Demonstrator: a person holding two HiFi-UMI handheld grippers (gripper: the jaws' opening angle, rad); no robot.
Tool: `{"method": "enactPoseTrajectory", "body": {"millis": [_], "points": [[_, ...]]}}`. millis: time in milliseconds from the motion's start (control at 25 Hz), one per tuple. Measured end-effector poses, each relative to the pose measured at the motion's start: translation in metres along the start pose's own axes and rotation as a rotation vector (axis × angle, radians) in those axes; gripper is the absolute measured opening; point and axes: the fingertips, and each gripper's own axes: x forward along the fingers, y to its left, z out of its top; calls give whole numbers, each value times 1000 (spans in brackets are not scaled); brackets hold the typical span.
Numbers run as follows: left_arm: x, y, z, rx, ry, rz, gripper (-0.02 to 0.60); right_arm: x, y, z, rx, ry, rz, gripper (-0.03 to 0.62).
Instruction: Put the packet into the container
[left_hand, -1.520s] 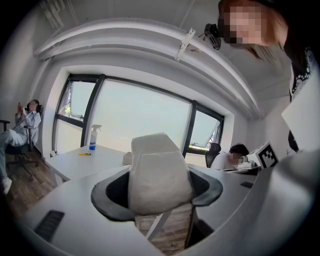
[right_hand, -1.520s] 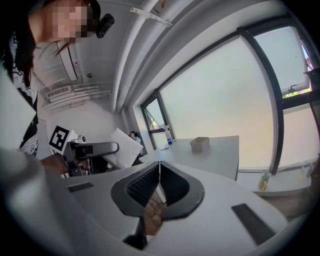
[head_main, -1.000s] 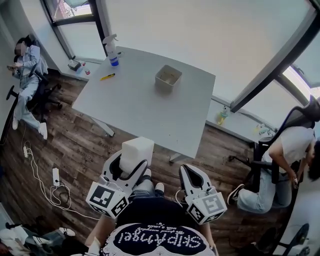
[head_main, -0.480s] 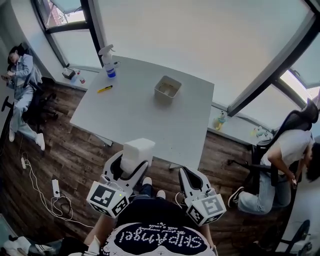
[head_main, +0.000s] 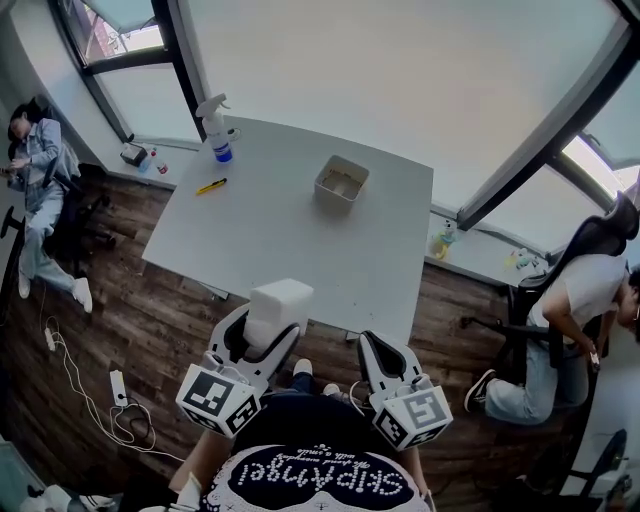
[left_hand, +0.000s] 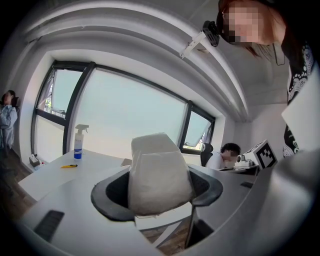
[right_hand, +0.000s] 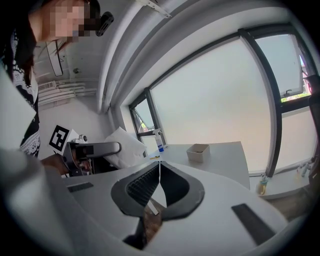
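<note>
Left tongs (head_main: 262, 338) now slightly nearer the table (head_main: 270, 235), tight on the white packet (head_main: 279, 305); right tongs (head_main: 383, 345) pressed together, empty.

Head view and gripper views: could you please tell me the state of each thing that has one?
White soft packet: gripped, held off the table.
Left gripper: shut on the packet.
Right gripper: shut, empty.
Beige square plastic container: open-topped, upright on the grey table.
White spray bottle: upright.
Yellow pen: lying flat.
</note>
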Motion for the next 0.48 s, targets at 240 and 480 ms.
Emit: {"method": "enactPoseTrajectory", "body": {"millis": [240,480], "points": [[0,8,1,-5,4,-15,287,6,5,-5,11,2,-11,15],[-4,15,-7,-13,32,-14,287,10,7,-9,19,13,-18,15]]}}
